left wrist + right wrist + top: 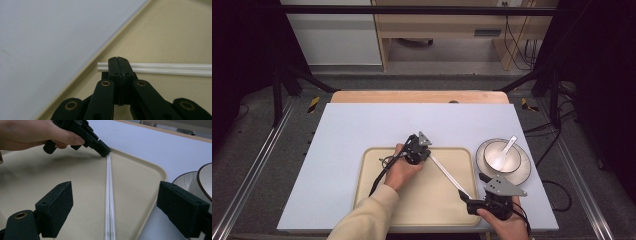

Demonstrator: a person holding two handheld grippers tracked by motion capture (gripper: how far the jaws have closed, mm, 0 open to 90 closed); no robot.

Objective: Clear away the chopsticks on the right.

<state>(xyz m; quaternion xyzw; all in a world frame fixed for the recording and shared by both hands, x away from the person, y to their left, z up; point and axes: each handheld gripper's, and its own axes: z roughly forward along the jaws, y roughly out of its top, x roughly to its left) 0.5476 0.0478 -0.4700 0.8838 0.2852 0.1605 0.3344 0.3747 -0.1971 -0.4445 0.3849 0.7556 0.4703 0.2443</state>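
The white table carried everything, and the beige tray on its near half served as the landmark. Just off the tray's right edge stood a plate with a bowl and a spoon inside.

Across the tray's right part lay a pair of white chopsticks, side by side and touching, running from near its far rim towards its near right corner. They looked thin, stiff, light and glossy, so I judged they would roll or slide out of a loose pinch; a hold across both sticks near one end seemed the safest.

The left gripper sat near the tray's far rim, clenched tight with its jaws pressed together, their tips resting at the far end of the chopsticks rather than around them. The right gripper, near the tray's near right corner, was released, its jaws spread wide to either side of the chopsticks without touching them.
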